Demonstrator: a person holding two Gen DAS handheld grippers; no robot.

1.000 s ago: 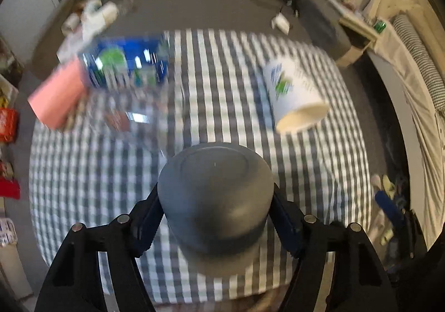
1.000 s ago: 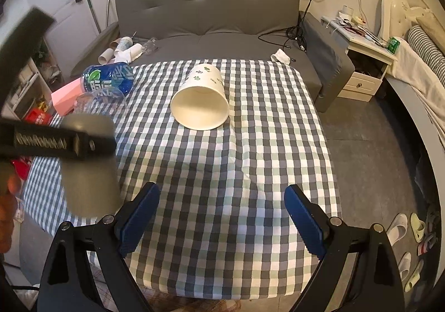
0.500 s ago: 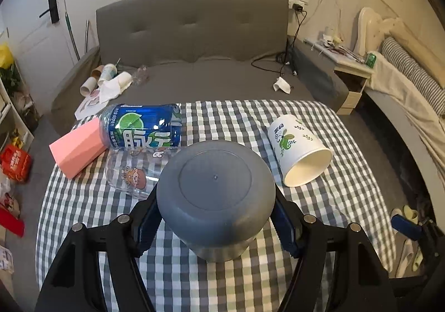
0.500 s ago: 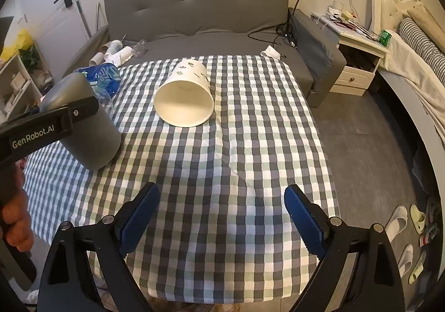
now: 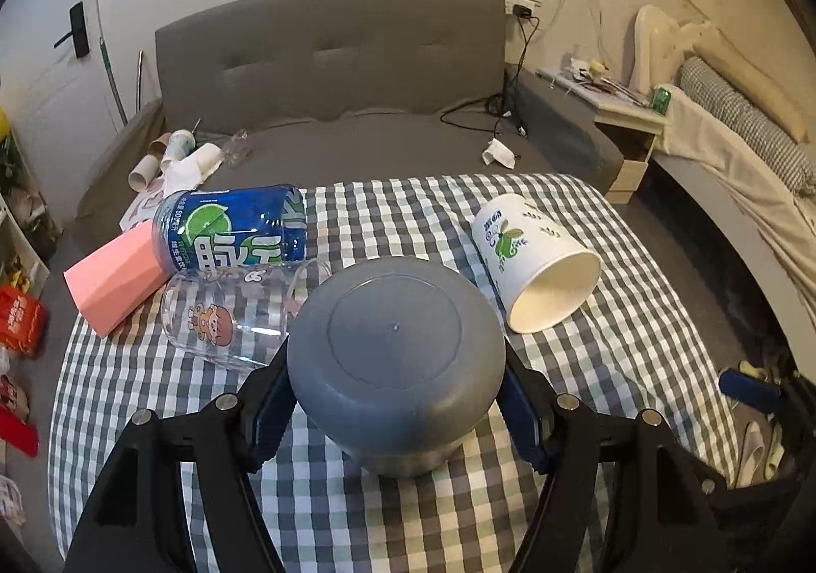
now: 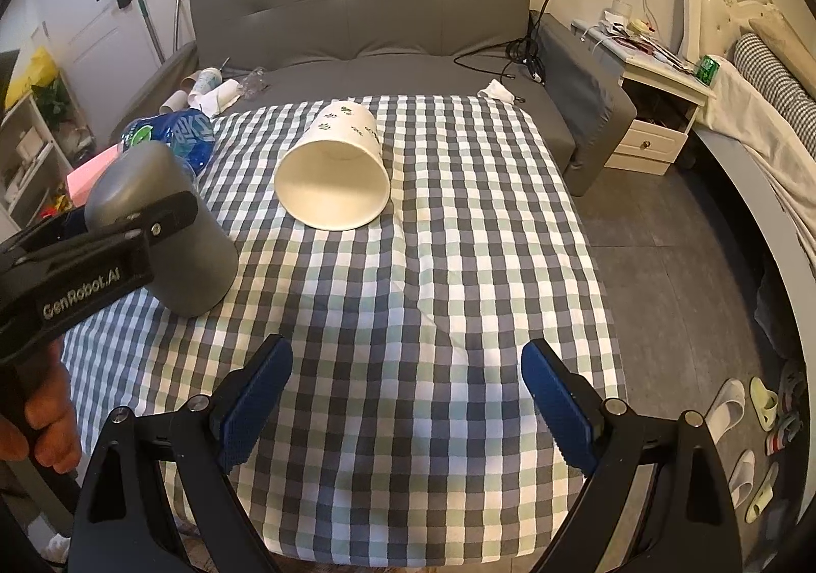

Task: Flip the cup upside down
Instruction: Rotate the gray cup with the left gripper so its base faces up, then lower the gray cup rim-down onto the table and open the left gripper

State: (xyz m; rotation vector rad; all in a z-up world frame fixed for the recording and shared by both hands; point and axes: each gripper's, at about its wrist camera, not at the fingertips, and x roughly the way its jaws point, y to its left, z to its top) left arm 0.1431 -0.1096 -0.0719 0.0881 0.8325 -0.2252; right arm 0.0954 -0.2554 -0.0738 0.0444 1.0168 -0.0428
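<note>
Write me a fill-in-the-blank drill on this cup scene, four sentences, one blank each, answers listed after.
1. The left gripper is shut on the ______ cup.
2. That cup's closed base faces up, and its rim is on or near the checkered ______.
3. The white paper cup lies on its ______, with its mouth toward the cameras.
4. The right gripper holds nothing and its jaws are ______.

Missing words: grey; tablecloth; side; open

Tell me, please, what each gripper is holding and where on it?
The left gripper clamps the grey cup by its side walls, base up; the right gripper is open, holding nothing.
</note>
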